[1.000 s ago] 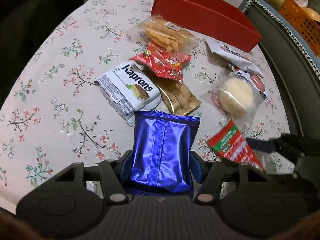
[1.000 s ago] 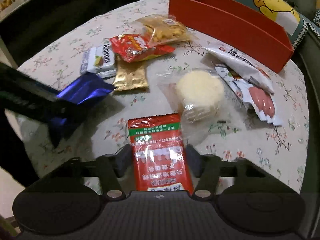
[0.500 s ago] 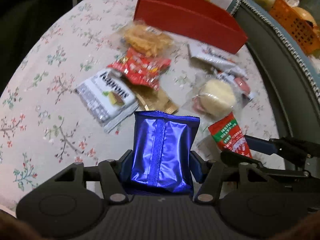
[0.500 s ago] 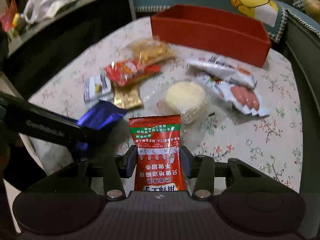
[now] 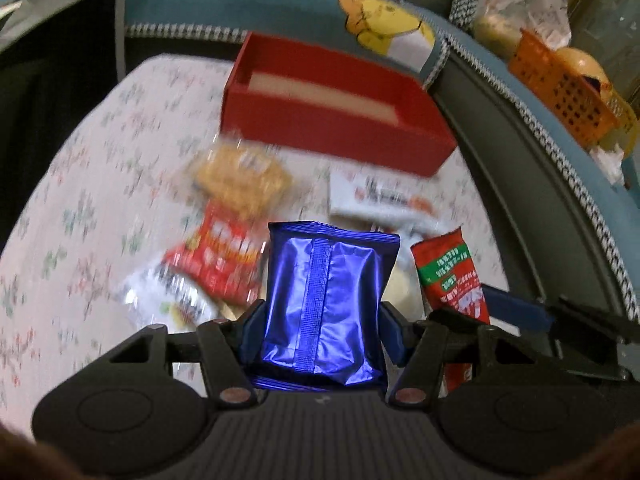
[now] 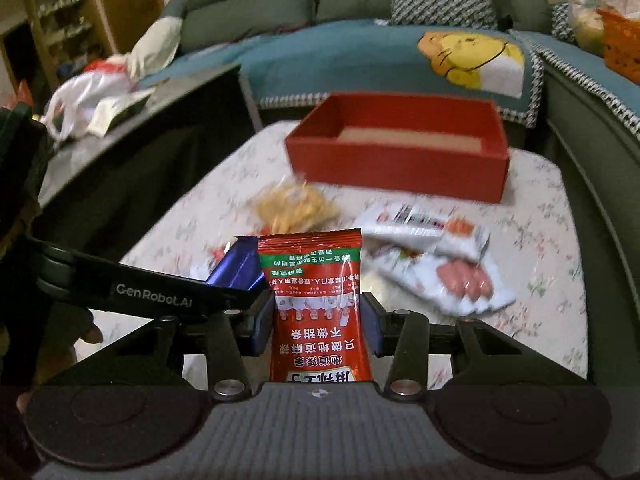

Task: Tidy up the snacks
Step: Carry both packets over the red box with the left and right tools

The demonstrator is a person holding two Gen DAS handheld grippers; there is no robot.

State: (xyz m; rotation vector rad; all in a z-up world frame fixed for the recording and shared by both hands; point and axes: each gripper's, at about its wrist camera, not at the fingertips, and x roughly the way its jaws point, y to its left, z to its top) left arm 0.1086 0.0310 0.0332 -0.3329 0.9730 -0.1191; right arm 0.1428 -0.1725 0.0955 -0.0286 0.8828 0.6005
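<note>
**Both packets lifted, red box ahead**

In your left wrist view, the left gripper [image 5: 316, 320] stays clamped on the blue foil packet [image 5: 326, 304], and the floral tablecloth [image 5: 80, 208] has dropped away beneath it since a second ago; the open red box [image 5: 332, 120] now shows its empty floor, so a drop-in looks next. In your right wrist view, the right gripper [image 6: 318, 316] has just been closing its jaws on the red snack packet [image 6: 316, 308], now pinched and carried clear of the table. Loose snacks remain below, among them a sausage pack [image 6: 452, 276]. A teal sofa [image 6: 360, 64] sits behind the box.
</note>
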